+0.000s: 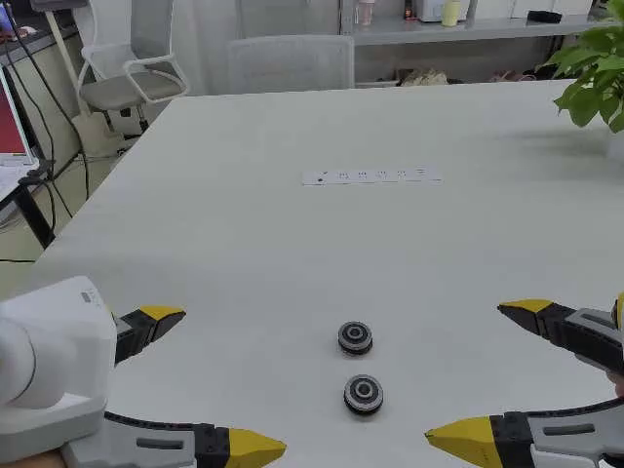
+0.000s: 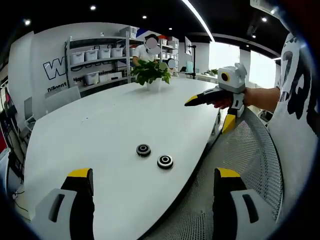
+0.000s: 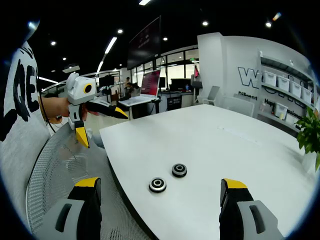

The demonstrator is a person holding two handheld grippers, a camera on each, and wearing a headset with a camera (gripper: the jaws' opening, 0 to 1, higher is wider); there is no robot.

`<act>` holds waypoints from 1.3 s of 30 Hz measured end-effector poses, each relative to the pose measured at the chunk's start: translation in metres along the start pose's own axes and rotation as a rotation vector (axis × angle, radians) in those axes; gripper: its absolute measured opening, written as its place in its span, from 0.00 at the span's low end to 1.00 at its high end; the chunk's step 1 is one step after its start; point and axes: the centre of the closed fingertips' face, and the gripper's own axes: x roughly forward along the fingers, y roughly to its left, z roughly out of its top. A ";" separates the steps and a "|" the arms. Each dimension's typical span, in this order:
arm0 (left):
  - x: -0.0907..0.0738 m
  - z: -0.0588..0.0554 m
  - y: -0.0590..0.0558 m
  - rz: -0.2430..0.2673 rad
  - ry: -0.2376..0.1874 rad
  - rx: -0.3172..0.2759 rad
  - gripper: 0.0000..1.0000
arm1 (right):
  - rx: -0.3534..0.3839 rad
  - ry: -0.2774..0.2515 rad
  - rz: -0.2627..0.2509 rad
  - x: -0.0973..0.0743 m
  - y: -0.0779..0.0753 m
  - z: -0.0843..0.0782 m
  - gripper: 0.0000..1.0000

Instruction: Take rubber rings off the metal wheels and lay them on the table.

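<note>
Left gripper (image 1: 229, 382), right gripper (image 1: 466, 370) both gaping, empty | black-ringed round metal wheel (image 1: 355, 337) and twin (image 1: 363, 394) lie flat, axles up, white table (image 1: 292, 244) | left gripper view adds holding hand (image 2: 223, 103)

bright, even ceiling spotlights | soft faint shadows | sharp focus | gripper views fisheye-warped at edges

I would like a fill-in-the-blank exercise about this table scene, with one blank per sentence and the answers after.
1. On the white table lie ____ small round metal wheels with black rubber rings, a farther wheel and a nearer wheel.
2. The left gripper and the right gripper both have their jaws ____.
3. Both wheels lie ____ the two grippers.
4. The leafy plant at the far table edge is ____ in colour.
Missing words: two; open; between; green.
</note>
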 end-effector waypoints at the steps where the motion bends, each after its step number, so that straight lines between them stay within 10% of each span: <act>1: 0.000 0.000 0.000 0.000 0.000 0.000 0.99 | -0.003 0.002 -0.002 0.000 0.000 0.000 0.99; 39: 0.001 0.004 -0.004 -0.022 -0.002 0.002 0.98 | -0.019 0.041 -0.006 -0.004 0.002 -0.011 0.99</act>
